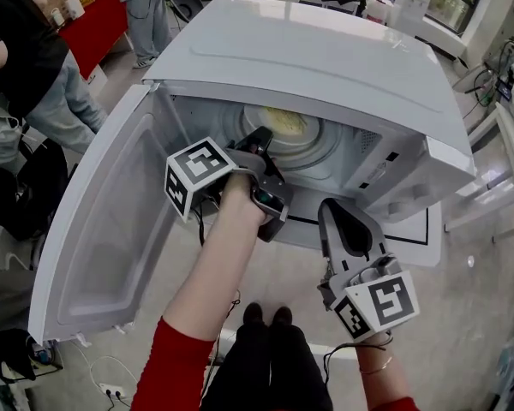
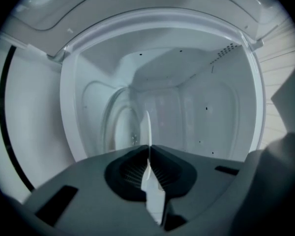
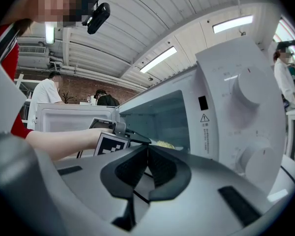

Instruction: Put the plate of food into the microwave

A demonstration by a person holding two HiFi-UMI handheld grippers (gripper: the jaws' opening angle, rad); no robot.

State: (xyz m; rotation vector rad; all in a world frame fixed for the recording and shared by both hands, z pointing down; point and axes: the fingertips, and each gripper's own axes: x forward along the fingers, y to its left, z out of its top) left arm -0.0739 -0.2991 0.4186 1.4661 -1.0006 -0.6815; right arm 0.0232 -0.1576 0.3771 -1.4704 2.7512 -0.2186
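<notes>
gripping the plate [image 1: 254, 120] rim, left gripper [image 1: 261, 139] jaws stand narrow inside the microwave [image 1: 325, 58]. plate lies just beyond them, upper centre. right gripper [image 1: 349, 217] jaws closed, empty, lower right, farther off.

The microwave [image 1: 325, 67] stands before me, its door [image 1: 111, 229] swung out to its left. In its cavity is the plate [image 1: 278, 128], food [image 1: 287, 120] on it, over the turntable [image 1: 319, 148]. My left gripper [image 1: 262, 139] reaches in through the microwave's opening, the plate's near rim between its jaws. My right gripper [image 1: 341, 208] is outside, just before the microwave's front, near its right side, where the knobs [image 3: 246, 90] sit. People [image 1: 146, 7] stand behind the microwave, to its left
</notes>
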